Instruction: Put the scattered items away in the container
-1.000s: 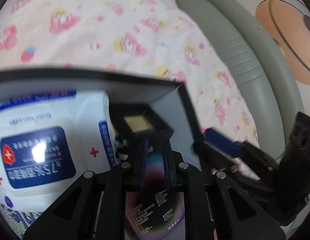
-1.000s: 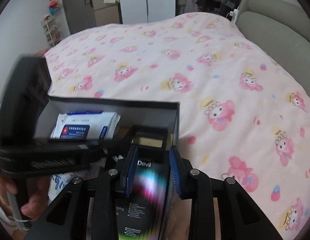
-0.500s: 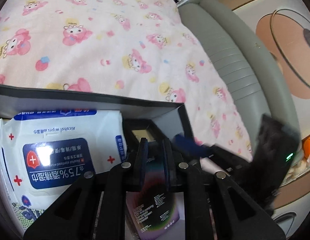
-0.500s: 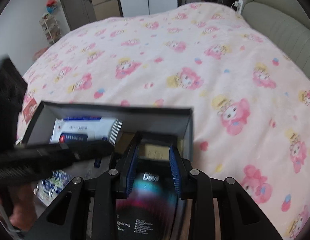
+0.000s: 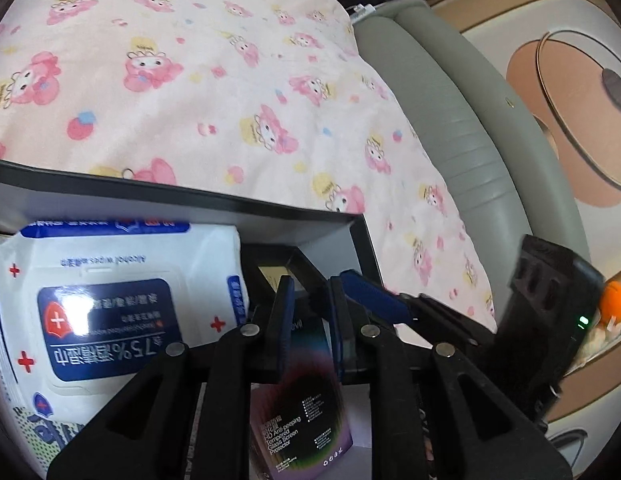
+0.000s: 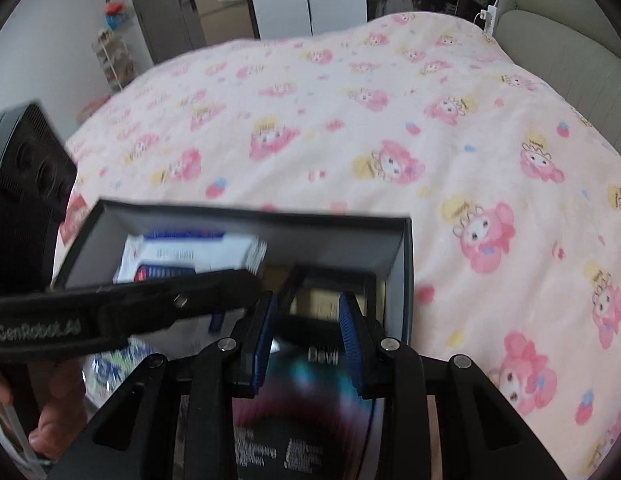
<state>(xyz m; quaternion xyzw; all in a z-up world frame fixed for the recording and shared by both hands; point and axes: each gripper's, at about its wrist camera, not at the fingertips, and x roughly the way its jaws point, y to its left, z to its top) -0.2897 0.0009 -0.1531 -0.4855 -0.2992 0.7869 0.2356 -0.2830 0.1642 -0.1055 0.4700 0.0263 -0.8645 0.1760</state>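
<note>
Nearest the lens, the right gripper (image 6: pixel 306 332) hangs over the near end of the container (image 6: pixel 246 220), its blue-padded fingers (image 6: pixel 352 340) set a moderate way apart with nothing pinched between them. Just beneath lies the screen protector pack (image 6: pixel 310 412), dark with a rainbow swirl, flat inside the box by its right wall. The left gripper (image 5: pixel 310 320) reaches in from the left side, fingers (image 5: pixel 284 320) narrow, straddling the top edge of that same pack; whether they actually grip it, I cannot tell. A hand (image 6: pixel 50 412) shows at the near left, wrapped around the left tool's handle. A little farther in, a small black box with a yellowish face (image 6: pixel 326 300) sits against the far right corner of the container. To its left, the white and blue pack of alcohol wipes (image 5: pixel 110 312) fills the left half. Beyond the container's far wall stretches the bed, pink cartoon-print blanket (image 6: pixel 350 120), with the grey padded headboard (image 5: pixel 450 120) on the right.
</note>
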